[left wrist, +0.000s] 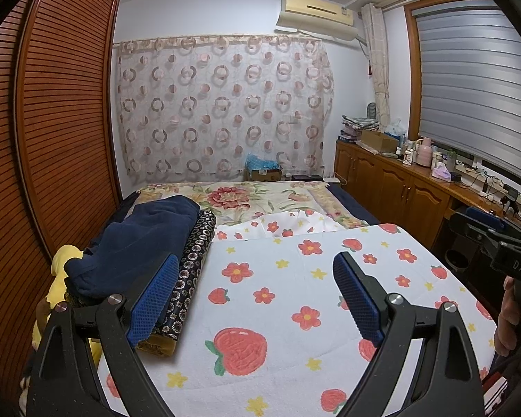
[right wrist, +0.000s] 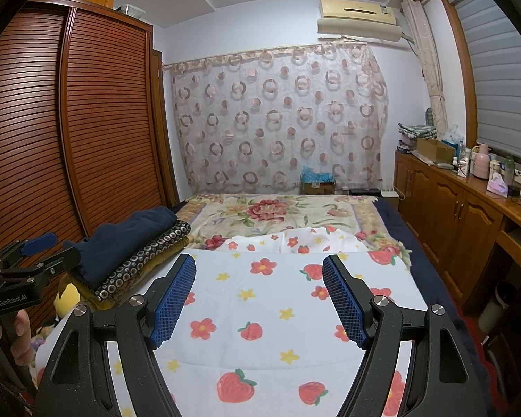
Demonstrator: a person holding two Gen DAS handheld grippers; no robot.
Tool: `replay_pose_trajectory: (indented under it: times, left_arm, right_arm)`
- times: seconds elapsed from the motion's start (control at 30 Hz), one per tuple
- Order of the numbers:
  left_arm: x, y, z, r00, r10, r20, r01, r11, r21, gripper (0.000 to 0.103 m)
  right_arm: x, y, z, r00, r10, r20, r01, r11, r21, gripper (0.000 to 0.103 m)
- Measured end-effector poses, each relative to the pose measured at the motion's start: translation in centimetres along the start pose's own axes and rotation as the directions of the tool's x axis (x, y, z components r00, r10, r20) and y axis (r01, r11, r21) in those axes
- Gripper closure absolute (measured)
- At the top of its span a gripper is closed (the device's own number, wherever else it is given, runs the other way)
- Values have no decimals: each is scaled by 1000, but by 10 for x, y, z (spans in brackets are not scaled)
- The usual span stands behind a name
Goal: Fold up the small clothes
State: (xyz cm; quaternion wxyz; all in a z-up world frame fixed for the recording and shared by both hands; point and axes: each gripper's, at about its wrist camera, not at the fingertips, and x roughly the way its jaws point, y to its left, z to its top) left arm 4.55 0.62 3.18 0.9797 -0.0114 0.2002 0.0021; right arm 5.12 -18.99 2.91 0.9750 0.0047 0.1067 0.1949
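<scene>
Left hand-held gripper [left wrist: 257, 299] and right hand-held gripper [right wrist: 258, 299]: both wide open, empty, above strawberry cloth [left wrist: 288, 299] spread on bed [left wrist: 260, 201]. Cloth's near edge cut off. Clothes pile [left wrist: 139, 253] at left, partly hidden.

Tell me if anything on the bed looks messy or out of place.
One thing: a white strawberry-print garment lies crumpled at the far edge of the flat strawberry towel. The stack of folded clothes on the left looks tidy.
</scene>
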Motion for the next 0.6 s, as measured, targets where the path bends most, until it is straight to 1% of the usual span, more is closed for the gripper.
replay_pose_trajectory:
  times: [0.6]
  left_arm:
    - [1,0,-1,1000,1,0,-1,1000,0,12]
  right_arm:
    - [1,-2,-1,1000,3,0,-3,1000,-1,26]
